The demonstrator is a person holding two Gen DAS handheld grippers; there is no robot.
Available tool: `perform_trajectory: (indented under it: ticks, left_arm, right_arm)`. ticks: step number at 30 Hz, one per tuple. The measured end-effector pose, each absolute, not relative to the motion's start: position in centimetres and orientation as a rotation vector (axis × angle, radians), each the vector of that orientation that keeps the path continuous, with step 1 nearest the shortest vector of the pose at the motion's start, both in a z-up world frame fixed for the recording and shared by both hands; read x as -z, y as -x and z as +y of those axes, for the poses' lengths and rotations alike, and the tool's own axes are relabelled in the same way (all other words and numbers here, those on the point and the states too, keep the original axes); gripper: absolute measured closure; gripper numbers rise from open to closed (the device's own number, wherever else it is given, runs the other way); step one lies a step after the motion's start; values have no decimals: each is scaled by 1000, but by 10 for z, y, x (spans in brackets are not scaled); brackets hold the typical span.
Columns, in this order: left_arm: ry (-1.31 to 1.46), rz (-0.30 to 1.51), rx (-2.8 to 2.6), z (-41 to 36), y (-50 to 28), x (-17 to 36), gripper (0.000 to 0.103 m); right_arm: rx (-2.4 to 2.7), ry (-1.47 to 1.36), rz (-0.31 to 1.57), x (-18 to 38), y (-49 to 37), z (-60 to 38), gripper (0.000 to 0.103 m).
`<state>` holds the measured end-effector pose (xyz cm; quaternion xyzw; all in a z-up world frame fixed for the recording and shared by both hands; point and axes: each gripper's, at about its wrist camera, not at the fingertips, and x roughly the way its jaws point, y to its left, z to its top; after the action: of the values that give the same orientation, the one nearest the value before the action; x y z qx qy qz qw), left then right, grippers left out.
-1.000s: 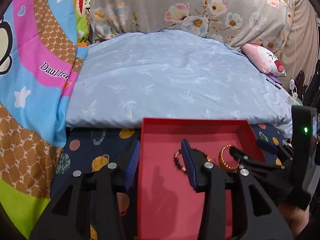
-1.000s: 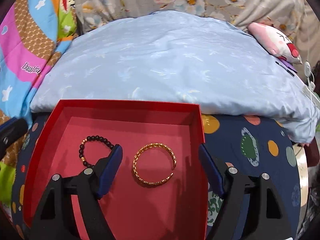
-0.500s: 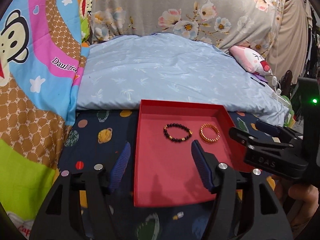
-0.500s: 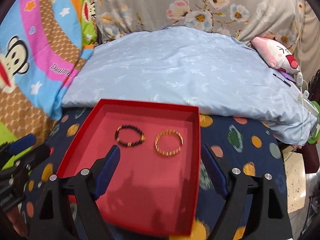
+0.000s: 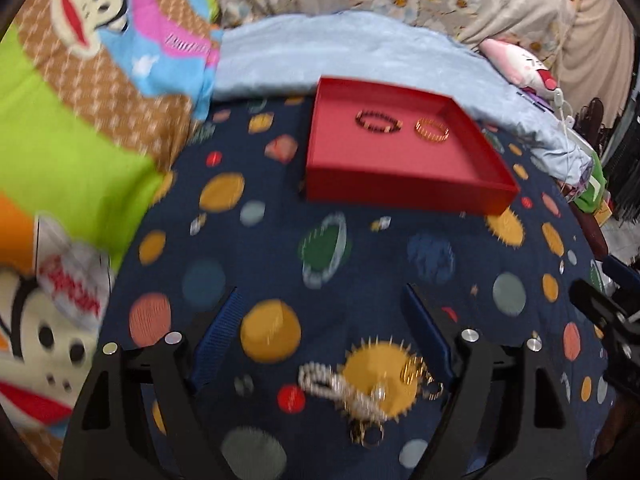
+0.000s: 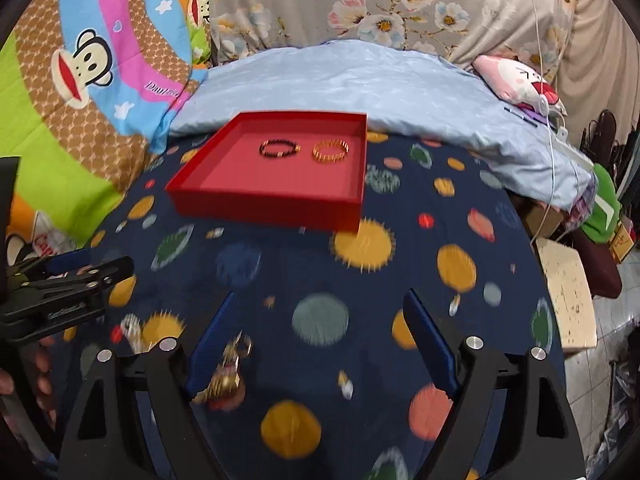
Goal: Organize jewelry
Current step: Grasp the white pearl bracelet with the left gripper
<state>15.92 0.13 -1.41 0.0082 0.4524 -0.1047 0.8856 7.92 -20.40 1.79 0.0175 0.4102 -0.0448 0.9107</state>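
A red tray (image 5: 408, 192) (image 6: 264, 208) lies on the dark planet-print blanket. In it are a black bead bracelet (image 5: 378, 122) (image 6: 279, 148) and a gold bracelet (image 5: 431, 130) (image 6: 330, 151), side by side. A heap of loose jewelry (image 5: 360, 396) with a pearl strand and gold pieces lies near the blanket's front, between my left fingers; it also shows in the right wrist view (image 6: 228, 372). My left gripper (image 5: 320, 332) is open and empty just above the heap. My right gripper (image 6: 320, 328) is open and empty, to the heap's right.
A pale blue pillow (image 6: 360, 80) lies behind the tray. A monkey-print quilt (image 6: 80, 80) covers the left. A pink plush toy (image 6: 516, 80) and cables lie at the right. The bed edge drops to a stool (image 6: 568, 288) and clutter on the right.
Both grippers have pulled back from the tray toward the front of the bed. The tray and its two bracelets now sit far ahead, and the loose jewelry heap has come into view.
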Motion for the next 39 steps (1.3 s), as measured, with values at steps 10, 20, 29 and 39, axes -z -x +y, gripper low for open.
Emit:
perform_trajectory:
  ticks: [10, 20, 29, 39]
  left_arm:
    - [16, 1055, 138, 1, -130, 60, 25]
    - [60, 1064, 179, 10, -120, 63, 60]
    - [147, 1054, 293, 21, -118, 53, 91]
    - [94, 961, 308, 34, -102, 24, 91]
  right_arm:
    - [67, -151, 902, 6, -29, -201, 21]
    - [49, -144, 920, 14, -26, -186, 21]
    - [30, -141, 951, 28, -28, -171, 21]
    - [-4, -166, 979, 44, -42, -153, 25]
